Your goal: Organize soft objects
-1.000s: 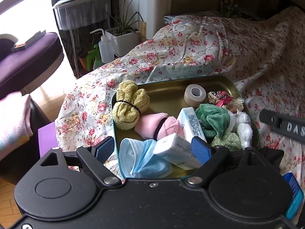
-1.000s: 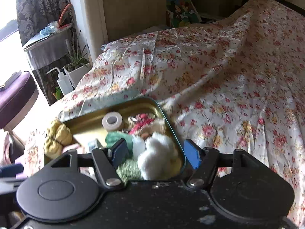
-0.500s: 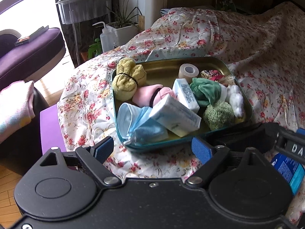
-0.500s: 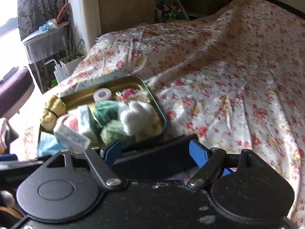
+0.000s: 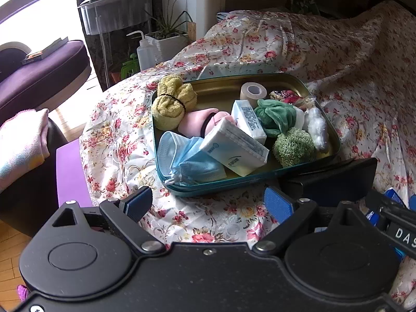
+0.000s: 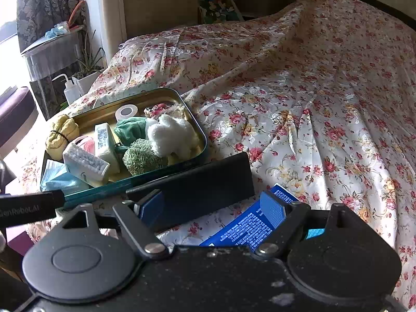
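A teal tin tray (image 5: 260,179) (image 6: 202,132) sits on the floral bedspread, full of soft things: a yellow towel roll (image 5: 173,102) (image 6: 61,134), a pink roll (image 5: 199,123), blue face masks (image 5: 187,158), tissue packs (image 5: 234,149) (image 6: 87,163), a green cloth (image 5: 275,115), a green scrubber (image 5: 293,147) (image 6: 141,157), white fluff (image 5: 316,127) (image 6: 170,136) and a tape roll (image 5: 253,92). My left gripper (image 5: 209,202) is open and empty, just short of the tray's near edge. My right gripper (image 6: 213,205) is open and empty, over a black lid-like panel (image 6: 202,182).
A blue printed packet (image 6: 249,228) lies on the bedspread (image 6: 312,104) under my right gripper. A purple seat (image 5: 44,72), a spray bottle (image 5: 144,52) and a potted plant (image 5: 169,36) stand off the bed's left side.
Both grippers have pulled back from the tray: a second ago their fingers were over its contents, now they are short of its near edge. The tray's contents look unmoved.
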`<state>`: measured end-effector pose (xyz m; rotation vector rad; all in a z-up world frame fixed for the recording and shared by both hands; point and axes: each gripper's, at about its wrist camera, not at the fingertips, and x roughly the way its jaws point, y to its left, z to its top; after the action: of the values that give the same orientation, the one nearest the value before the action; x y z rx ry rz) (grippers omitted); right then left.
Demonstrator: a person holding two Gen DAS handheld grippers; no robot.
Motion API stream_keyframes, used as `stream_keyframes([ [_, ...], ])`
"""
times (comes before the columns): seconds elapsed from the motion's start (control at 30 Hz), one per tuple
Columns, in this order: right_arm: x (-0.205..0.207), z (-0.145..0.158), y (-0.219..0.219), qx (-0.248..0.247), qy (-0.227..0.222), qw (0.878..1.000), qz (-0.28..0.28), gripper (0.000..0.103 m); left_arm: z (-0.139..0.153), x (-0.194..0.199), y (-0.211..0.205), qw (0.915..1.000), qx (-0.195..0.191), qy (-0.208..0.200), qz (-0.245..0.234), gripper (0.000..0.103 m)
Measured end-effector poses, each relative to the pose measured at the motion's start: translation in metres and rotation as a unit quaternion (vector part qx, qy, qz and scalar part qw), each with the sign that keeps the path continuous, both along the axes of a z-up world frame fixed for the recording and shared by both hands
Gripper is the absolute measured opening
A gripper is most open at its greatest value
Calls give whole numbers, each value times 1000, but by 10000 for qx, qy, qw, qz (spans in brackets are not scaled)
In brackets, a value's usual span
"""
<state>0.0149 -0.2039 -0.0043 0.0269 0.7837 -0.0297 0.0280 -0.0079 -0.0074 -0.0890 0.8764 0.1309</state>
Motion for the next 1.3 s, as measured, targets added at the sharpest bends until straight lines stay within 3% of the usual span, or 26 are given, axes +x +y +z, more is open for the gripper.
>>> stream_keyframes([
  [1.3,3,-16,18,-303,288,9989,214,86,-3,1,5,9999,-80,85,-28,90],
])
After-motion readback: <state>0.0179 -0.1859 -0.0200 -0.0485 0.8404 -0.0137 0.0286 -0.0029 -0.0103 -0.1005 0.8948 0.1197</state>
